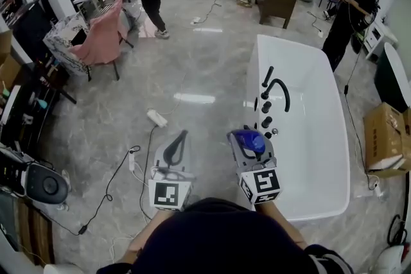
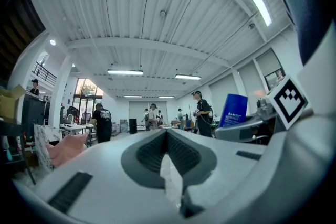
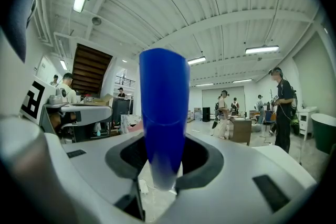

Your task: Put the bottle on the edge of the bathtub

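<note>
Bottle (image 1: pixel 252 141): blue, upright, clamped between the jaws of the right gripper (image 1: pixel 247 135), base poking below the pads in the right gripper view. It is held in the air just left of the near-left rim of the bathtub (image 1: pixel 254 71), not touching it.

Left gripper (image 1: pixel 183 134): jaws together, nothing between them, beside the right one.

Rim edge: broad and white; black faucet (image 1: pixel 277 89) and knobs sit on it just beyond the bottle.

Floor (image 1: pixel 192 67): grey stone-look; power strip (image 1: pixel 157 117) and cables left of the tub. Pink chair (image 1: pixel 103 35) well apart; cardboard box (image 1: pixel 385 137) past the tub's far side. People stand in the back of the hall.
</note>
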A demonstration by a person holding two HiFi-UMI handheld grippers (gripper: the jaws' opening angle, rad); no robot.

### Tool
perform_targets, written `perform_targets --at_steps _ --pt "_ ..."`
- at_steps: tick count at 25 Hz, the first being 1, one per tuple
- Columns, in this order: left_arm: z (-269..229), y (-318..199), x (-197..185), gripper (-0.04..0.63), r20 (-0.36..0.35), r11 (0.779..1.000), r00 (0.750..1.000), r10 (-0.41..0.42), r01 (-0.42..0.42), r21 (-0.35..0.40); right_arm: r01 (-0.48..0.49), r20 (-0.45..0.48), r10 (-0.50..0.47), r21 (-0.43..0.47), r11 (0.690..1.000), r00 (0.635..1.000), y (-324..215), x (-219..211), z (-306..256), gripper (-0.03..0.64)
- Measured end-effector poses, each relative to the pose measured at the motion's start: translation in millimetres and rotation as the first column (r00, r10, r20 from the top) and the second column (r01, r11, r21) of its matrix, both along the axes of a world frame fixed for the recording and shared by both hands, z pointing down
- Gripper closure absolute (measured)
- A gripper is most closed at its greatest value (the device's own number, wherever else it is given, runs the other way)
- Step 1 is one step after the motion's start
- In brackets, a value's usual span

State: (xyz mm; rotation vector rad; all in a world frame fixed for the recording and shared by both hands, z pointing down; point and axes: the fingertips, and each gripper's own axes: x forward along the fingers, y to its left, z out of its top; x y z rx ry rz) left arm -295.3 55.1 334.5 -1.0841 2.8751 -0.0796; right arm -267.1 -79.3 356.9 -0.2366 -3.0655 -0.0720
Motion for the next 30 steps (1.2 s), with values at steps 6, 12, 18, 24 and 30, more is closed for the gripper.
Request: perform_targets --at_steps 6,12,18,24,30 --pt "-3.3 -2.7 -14.7 0.595 0.03 0.999 0.999 0.043 -0.042 -0.011 -0.009 0.024 0.009 -0.008 1.0 1.0 5.9 -10.0 -7.3 0.454" --pt "-11.3 -16.4 -15.3 0.595 0.039 0.99 0.99 0.138 -0.138 -0.004 -0.091 0.028 0.092 -0.024 0.996 0.995 -0.1 -5.2 -8.2 0.454" --pt "-16.8 -54.9 -15.1 0.595 0.046 0.953 0.952 0.303 -0.303 -0.015 -0.286 0.028 0.286 -0.026 0.958 0.958 -37.1 19.9 -11.6 0.454" --pt "-4.3 -121.6 15.3 0.595 0.047 0.832 0.831 0.555 -0.553 -0.036 -0.558 0.02 0.558 -0.013 0.83 0.829 -89.7 93.4 -10.6 0.454" --pt "-3.2 -195.1 88.3 0.595 0.045 0.666 0.665 0.745 -0.746 -0.005 -0.756 0.007 0.756 0.002 0.655 0.655 -132.0 191.3 -4.5 0.454"
